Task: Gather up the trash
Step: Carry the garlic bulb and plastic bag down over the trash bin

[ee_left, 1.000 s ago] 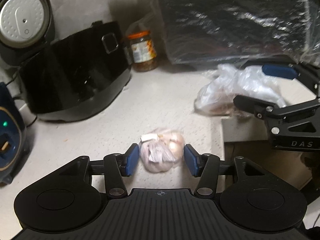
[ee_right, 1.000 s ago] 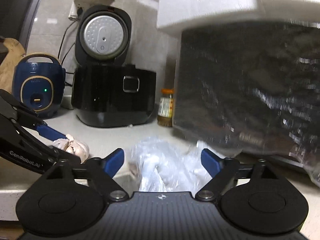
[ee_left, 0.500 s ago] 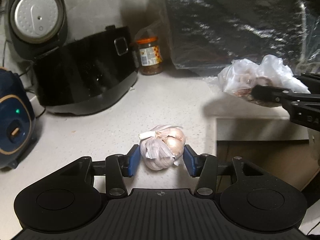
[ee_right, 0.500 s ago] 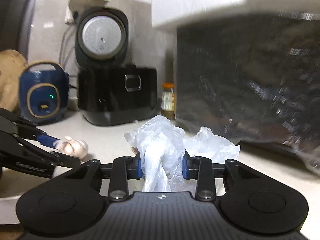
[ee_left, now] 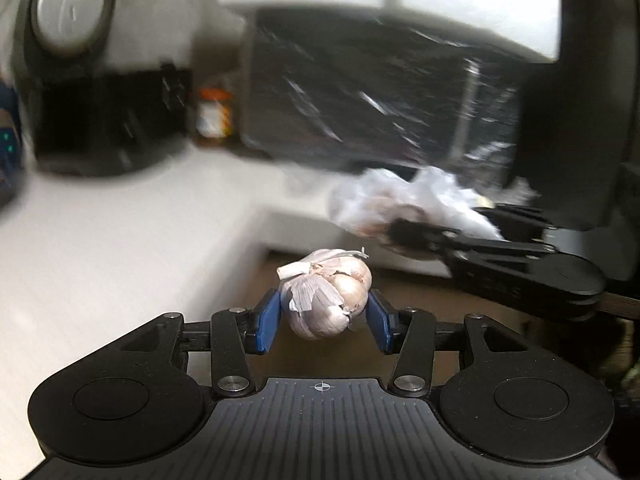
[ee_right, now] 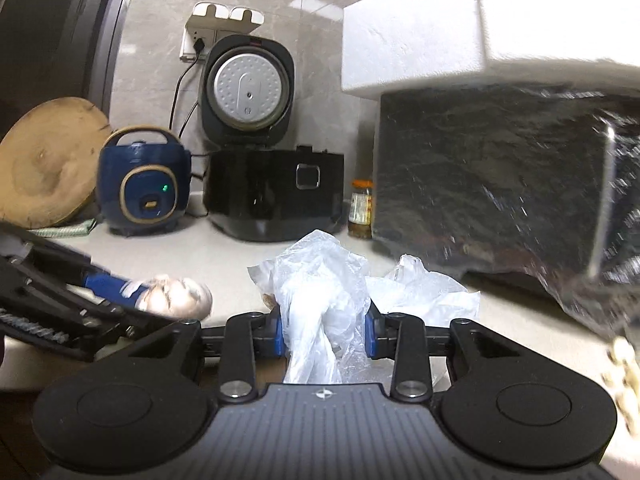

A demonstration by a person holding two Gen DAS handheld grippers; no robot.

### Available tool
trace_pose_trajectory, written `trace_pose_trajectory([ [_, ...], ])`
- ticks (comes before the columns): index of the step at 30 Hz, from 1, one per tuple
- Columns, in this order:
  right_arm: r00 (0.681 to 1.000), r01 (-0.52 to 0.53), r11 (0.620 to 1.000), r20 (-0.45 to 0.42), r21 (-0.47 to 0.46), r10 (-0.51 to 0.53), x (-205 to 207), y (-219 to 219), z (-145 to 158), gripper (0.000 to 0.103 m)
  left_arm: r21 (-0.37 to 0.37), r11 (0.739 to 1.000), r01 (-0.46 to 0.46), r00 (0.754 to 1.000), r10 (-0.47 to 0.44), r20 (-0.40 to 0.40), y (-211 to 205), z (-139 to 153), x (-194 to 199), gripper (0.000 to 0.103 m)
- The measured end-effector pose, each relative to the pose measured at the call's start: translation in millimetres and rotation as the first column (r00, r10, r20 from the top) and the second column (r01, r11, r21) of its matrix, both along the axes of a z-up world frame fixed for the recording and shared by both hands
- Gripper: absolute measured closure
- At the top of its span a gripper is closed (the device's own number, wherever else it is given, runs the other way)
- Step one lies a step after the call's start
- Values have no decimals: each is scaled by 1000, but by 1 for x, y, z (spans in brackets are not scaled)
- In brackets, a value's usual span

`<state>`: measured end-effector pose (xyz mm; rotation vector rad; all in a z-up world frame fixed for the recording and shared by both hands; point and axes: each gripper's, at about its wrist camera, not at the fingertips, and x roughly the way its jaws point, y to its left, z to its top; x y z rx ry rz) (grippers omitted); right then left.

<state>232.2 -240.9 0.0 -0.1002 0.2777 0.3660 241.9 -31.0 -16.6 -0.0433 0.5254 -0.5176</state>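
Observation:
My left gripper is shut on a garlic bulb with loose papery skin and holds it in the air past the counter's edge. The bulb also shows blurred in the right wrist view. My right gripper is shut on a crumpled clear plastic bag and holds it above the counter. From the left wrist view the bag hangs to the right with brownish scraps inside.
On the pale counter stand a black rice cooker with its lid up, a small blue cooker, a jar, a foil-wrapped black appliance under a white foam box, and a round wooden board.
Both grippers lifted their loads off the counter. The left one carried the garlic up and right, past the counter's edge. The right one raised the bag.

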Motion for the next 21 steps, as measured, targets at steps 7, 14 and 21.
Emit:
trace_pose_trajectory([
  [7, 978, 35, 998, -204, -55, -45, -17, -19, -77, 69, -96, 995, 20, 896, -61, -440, -23, -165, 34, 51],
  [14, 882, 109, 990, -452, -88, -137, 16, -31, -168, 69, -42, 999, -28, 738, -8, -675, -46, -314, 94, 51],
  [21, 792, 107, 991, -595, -83, -136, 53, -29, -224, 69, -15, 997, -69, 669, 36, -743, -62, -397, 143, 51],
])
